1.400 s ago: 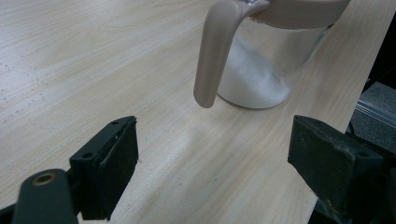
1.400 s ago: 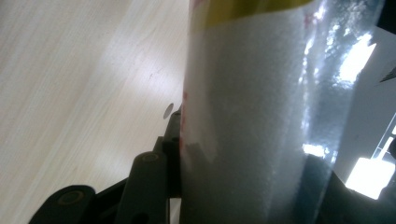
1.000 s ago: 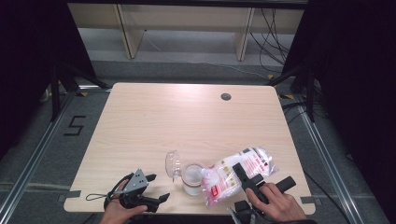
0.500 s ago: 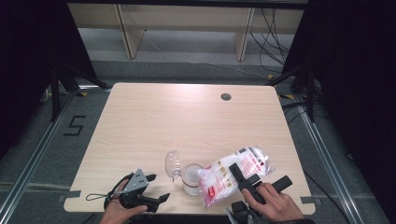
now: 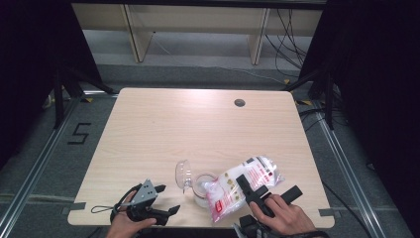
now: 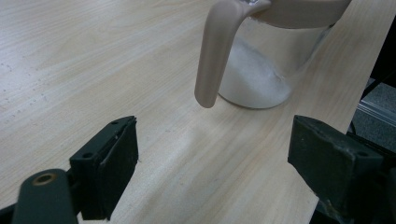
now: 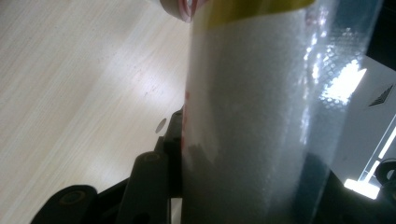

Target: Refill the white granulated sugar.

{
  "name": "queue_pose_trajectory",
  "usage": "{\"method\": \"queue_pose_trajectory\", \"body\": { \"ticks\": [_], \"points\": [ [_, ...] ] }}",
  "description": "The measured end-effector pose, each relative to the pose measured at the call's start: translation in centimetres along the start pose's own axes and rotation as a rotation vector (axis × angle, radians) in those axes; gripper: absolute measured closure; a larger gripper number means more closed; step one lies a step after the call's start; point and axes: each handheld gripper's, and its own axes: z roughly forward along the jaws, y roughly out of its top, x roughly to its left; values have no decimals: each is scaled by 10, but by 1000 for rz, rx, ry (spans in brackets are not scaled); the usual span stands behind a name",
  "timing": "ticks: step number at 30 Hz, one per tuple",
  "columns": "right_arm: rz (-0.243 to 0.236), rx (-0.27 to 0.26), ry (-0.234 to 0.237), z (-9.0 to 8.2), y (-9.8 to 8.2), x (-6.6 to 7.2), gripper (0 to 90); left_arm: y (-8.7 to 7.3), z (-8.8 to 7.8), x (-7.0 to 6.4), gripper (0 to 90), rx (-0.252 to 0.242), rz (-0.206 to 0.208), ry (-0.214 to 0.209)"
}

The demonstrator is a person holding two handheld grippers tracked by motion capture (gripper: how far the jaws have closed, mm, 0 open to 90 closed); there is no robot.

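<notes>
A clear jar (image 5: 202, 187) with a beige handle (image 6: 214, 51) stands near the table's front edge, its hinged lid (image 5: 183, 173) tipped open to the left. White granules (image 6: 250, 79) lie in its bottom. My right gripper (image 5: 253, 192) is shut on a clear bag of white granules (image 5: 243, 184) with red print, which is tilted with its low end over the jar's mouth. In the right gripper view the bag (image 7: 252, 116) stands between the jaws. My left gripper (image 5: 168, 200) rests open on the table left of the jar, nothing between its jaws (image 6: 212, 154).
The light wooden table (image 5: 163, 129) has a round cable hole (image 5: 239, 102) at the back right. The jar and both hands are close to the front edge. Shelving (image 5: 198, 29) and cables lie on the floor beyond the table.
The right hand has shifted the bag slightly left toward the jar. The left gripper has not moved.
</notes>
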Motion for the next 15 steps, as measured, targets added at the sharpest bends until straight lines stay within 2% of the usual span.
{"method": "queue_pose_trajectory", "body": {
  "ticks": [3,4,7,9,15],
  "points": [
    [12,-5,-8,1,0,0,649,0,-1,2,158,19,23,8],
    [0,-1,-1,1,0,-2,649,0,-1,2,158,22,26,10],
    [-3,-2,-1,1,0,-2,650,0,-1,2,158,22,25,11],
    [22,-8,-8,2,0,-1,650,0,-1,2,158,21,27,10],
    [13,9,1,5,-3,-1,651,0,-1,2,158,20,25,9]
  ]
}}
